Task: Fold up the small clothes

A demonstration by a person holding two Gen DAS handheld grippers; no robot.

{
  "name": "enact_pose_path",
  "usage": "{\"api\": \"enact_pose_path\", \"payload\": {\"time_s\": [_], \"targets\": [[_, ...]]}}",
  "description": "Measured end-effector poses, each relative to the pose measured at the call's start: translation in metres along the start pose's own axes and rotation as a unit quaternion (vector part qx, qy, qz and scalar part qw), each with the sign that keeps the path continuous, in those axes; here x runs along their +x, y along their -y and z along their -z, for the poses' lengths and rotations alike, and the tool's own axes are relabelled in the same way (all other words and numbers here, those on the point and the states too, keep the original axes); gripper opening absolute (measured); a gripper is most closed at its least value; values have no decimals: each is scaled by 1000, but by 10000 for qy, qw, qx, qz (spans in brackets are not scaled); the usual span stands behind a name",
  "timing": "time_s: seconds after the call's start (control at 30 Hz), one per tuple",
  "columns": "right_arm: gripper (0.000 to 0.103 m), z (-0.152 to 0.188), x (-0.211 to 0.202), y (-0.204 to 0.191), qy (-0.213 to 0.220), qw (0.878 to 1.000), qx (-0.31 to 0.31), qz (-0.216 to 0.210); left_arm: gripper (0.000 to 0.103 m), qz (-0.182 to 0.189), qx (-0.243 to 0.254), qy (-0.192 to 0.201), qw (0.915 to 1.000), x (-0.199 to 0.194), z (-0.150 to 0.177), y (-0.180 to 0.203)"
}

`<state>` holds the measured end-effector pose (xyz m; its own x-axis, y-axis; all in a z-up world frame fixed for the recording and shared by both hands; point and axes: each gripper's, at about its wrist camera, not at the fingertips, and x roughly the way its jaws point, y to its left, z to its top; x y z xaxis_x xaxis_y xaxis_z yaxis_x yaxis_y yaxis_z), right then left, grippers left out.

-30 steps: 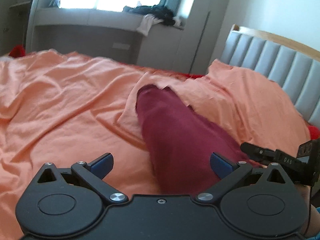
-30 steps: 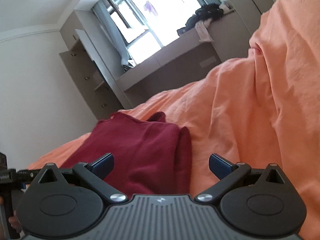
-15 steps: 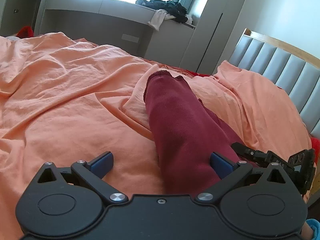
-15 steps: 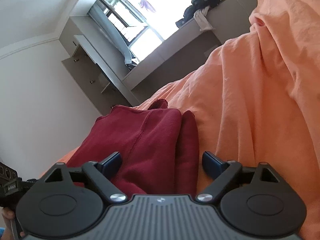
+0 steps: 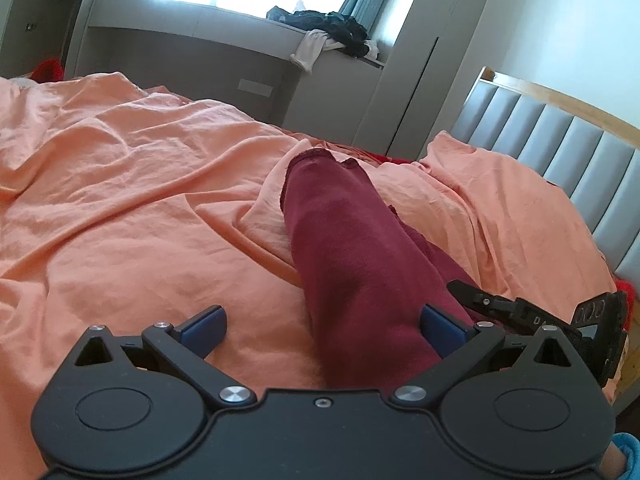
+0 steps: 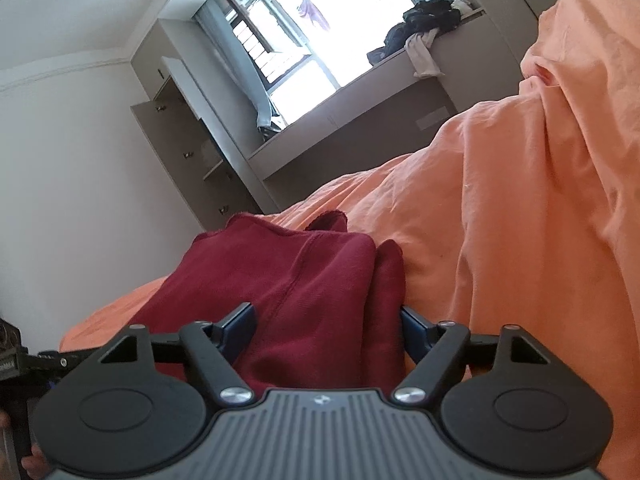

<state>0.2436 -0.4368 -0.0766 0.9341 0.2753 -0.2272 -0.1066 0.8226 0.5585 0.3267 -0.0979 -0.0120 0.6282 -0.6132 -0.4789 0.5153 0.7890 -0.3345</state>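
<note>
A dark red garment [image 5: 352, 264] lies folded lengthwise on the orange bedsheet [image 5: 120, 208]. My left gripper [image 5: 322, 330] is open, its blue pads wide apart over the garment's near end. The right gripper shows at the right of that view [image 5: 520, 308]. In the right wrist view the same garment [image 6: 304, 280] fills the space between my right gripper's [image 6: 326, 326] blue pads, which stand partly closed around its near edge without pinching it.
A grey padded headboard [image 5: 560, 148] stands at the right. A grey window bench [image 5: 224, 52] carries a heap of dark and white clothes [image 5: 332, 32]. An open cupboard [image 6: 188, 140] stands by the window. The sheet is rumpled with raised folds [image 6: 560, 160].
The right gripper's jaws have narrowed and moved in around the garment's edge. The left gripper has shifted slightly, still wide open over the garment.
</note>
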Motion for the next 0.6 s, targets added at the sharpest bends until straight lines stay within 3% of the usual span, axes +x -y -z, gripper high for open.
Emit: {"api": "enact_pose_path", "payload": {"time_s": [0.2,0.3,0.43,0.6], "targets": [[68,2,-2,1,-67,9999,121,-24,103,174,57,-111,9998,5,-3,2],[52,4,-6,-13,39,9997,-183,129,101,366,-151,-274,9988,9,-6,-3],[37,7,-11,-37,134,9959,-810,377,89,503,-187,-359,9979,11,-8,-1],[32,11,-17,-50,229,9933,-1012,514,77,676,-304,-575,9956,17,-10,3]]}}
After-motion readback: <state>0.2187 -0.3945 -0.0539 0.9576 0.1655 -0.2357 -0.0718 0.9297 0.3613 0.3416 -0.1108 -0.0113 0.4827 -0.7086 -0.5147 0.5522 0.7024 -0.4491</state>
